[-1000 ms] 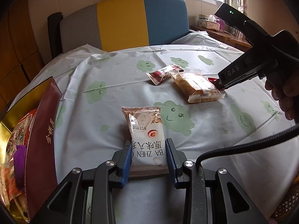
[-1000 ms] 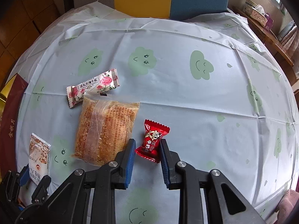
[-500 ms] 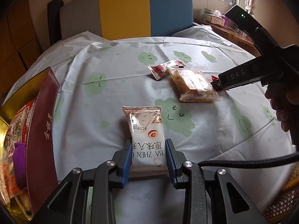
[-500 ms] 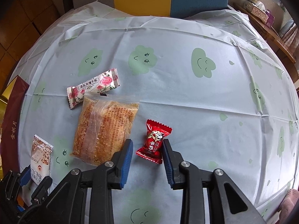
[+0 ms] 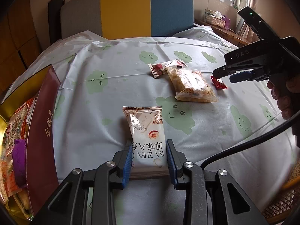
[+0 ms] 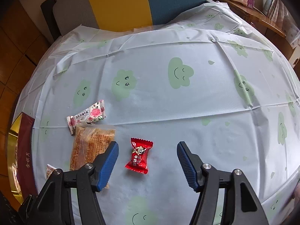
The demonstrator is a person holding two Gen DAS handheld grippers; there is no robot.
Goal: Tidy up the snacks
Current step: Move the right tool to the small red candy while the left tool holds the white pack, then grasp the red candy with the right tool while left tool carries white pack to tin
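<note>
Across the worktop (image 6: 187, 123), under a pale cloth printed with green smiling clouds, four wrapped snacks lie. At 9 o'clock a gold-lined maroon box (image 5: 40, 131) holds more packets. Right gripper (image 6: 147, 164): jaws just opened, released, straddling the small red candy (image 6: 139, 155) without touching; a crumbly biscuit pack (image 6: 90, 144) lies just beside its left finger. Left gripper (image 5: 149, 158): jaws grasping the white snack pouch (image 5: 147, 129). A grey, yellow and blue chair (image 6: 120, 1) stands at 12 o'clock.

A smooth plastic tablecloth (image 6: 159, 116) carries a glossy red foil candy (image 6: 139, 155) and a clear-wrapped, rough-textured cake (image 5: 191, 82).
</note>
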